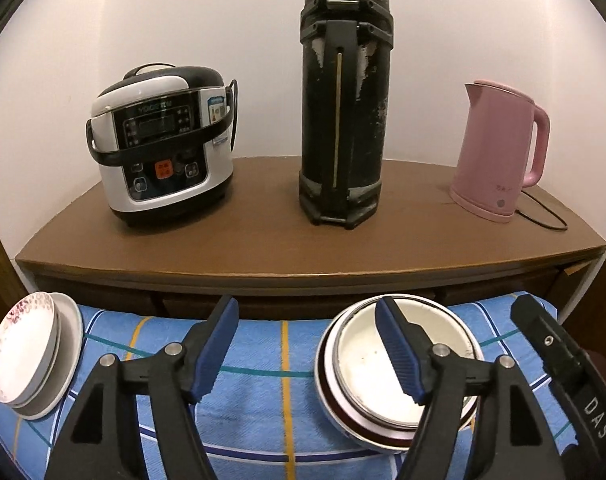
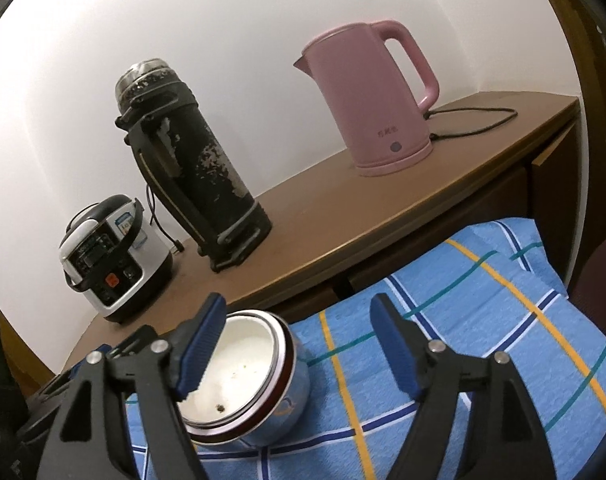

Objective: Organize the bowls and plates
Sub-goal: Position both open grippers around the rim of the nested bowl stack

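Plates (image 1: 31, 354) sit stacked at the far left of the left wrist view, well left of the left gripper's (image 1: 307, 354) left finger, leaning so their faces turn up and to the left; the top one has a speckled reddish rim. They rest on a blue checked cloth (image 1: 263, 400).

Between the left gripper's fingers lies only bare cloth. Its jaws stand wide apart, gripping nothing. Bowls (image 1: 367, 368) lie nested just behind and under its right finger (image 1: 399, 354), which crosses in front of their white inside; whether it touches them I cannot tell. The nest is tipped, mouth turned up and toward the camera, its axis leaning back toward the desk (image 1: 263, 236). To the right of that finger a black part of the other gripper, marked DAS, shows at the edge.

In the right wrist view the bowls (image 2: 259, 384) sit at the right gripper's (image 2: 299, 354) left finger (image 2: 199, 354), which overlaps the near rim; the mouth tilts up and to the left, and the blue outer bowl's wall faces right. Specks lie in the white inner bowl. These jaws too are spread wide, with cloth (image 2: 463, 340) between them and nothing held.

On the desk behind, left to right: a cooker (image 1: 163, 152), a tall black flask (image 1: 345, 96), upright, and a pink kettle (image 1: 499, 152) with its cord.
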Demonstrator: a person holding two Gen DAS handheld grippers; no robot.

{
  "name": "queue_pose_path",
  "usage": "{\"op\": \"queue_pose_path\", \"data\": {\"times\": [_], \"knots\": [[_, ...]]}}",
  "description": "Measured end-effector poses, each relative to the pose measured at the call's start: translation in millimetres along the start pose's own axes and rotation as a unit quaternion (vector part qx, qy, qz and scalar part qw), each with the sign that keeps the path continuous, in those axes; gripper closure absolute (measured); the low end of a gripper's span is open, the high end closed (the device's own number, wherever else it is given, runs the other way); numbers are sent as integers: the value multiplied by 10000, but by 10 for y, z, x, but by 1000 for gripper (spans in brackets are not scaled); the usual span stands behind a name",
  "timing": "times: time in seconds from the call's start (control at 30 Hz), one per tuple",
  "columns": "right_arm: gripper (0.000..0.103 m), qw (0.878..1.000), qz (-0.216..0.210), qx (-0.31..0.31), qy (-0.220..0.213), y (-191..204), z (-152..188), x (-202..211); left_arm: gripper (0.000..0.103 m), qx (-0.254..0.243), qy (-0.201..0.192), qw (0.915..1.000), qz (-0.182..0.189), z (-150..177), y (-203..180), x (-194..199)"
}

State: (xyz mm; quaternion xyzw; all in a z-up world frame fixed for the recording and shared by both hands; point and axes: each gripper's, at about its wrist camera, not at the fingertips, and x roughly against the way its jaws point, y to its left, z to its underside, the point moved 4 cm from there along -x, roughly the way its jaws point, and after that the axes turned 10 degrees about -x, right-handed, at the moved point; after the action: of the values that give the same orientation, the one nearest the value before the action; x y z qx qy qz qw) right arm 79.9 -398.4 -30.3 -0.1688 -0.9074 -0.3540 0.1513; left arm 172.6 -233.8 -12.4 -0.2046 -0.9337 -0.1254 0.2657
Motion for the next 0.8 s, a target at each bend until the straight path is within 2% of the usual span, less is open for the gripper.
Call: {"op": "queue_pose_path", "data": {"times": [0.17,0.3,0.47,0.6,0.8], "knots": [[26,10000,1,-88,-36,-74,-49,6,30,319,29,9994,-151,10,268,-48],[26,9998,-98,45,152,-20,-9,-55,30,538,118,9984,-127,43,376,-118],[26,9980,-159,153,594,39,113,-203,30,431,343,9985,12,112,271,-278],[27,9979,-100,130,633,16,139,-235,30,457,529,9973,209,165,157,-368],[29,9969,-79,2,780,-40,184,-297,30,413,570,9974,177,187,104,-377]]}}
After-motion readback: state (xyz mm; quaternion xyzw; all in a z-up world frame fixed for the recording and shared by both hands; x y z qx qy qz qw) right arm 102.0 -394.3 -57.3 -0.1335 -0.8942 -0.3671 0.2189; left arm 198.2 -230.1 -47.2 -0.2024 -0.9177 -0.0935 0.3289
